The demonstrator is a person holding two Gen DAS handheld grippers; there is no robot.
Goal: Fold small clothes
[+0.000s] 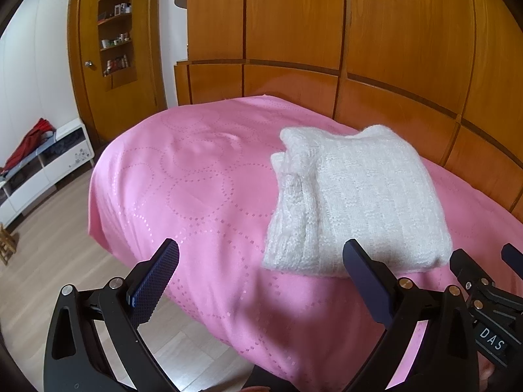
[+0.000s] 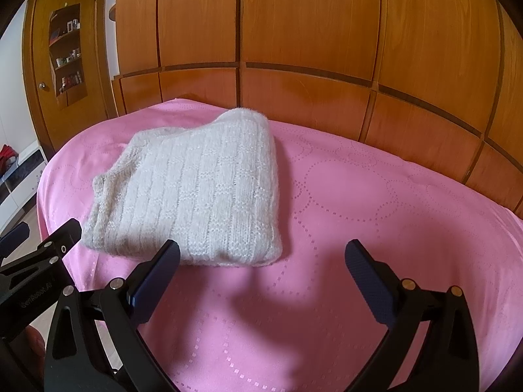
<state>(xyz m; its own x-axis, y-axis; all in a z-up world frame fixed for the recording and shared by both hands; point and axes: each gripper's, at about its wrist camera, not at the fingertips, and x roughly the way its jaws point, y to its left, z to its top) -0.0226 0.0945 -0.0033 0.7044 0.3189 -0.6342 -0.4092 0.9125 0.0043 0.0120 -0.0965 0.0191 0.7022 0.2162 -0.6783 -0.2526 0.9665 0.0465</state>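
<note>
Since the white knit sweater (image 1: 356,202) already lies as a compact folded bundle on the pink bedspread (image 1: 196,189), we judge the folding itself is prob. done and we're at the release/check stage. We hold both claws just short of the bundle's near edge, neither touching it: left gripper (image 1: 261,277) w/ jaws spread wide and nothing between them, right gripper (image 2: 261,277) likewise apart and empty. From the left wrist view the bundle sits toward the right; from the right wrist view, toward the left, so it lies betw. the two tools, near the wooden wardrobe (image 2: 294,32). Its left side shows looser stacked layers. Next move, we reckon: either tidy that side w/ a light pinch, or fetch another garment; none is visible on the bed.
</note>
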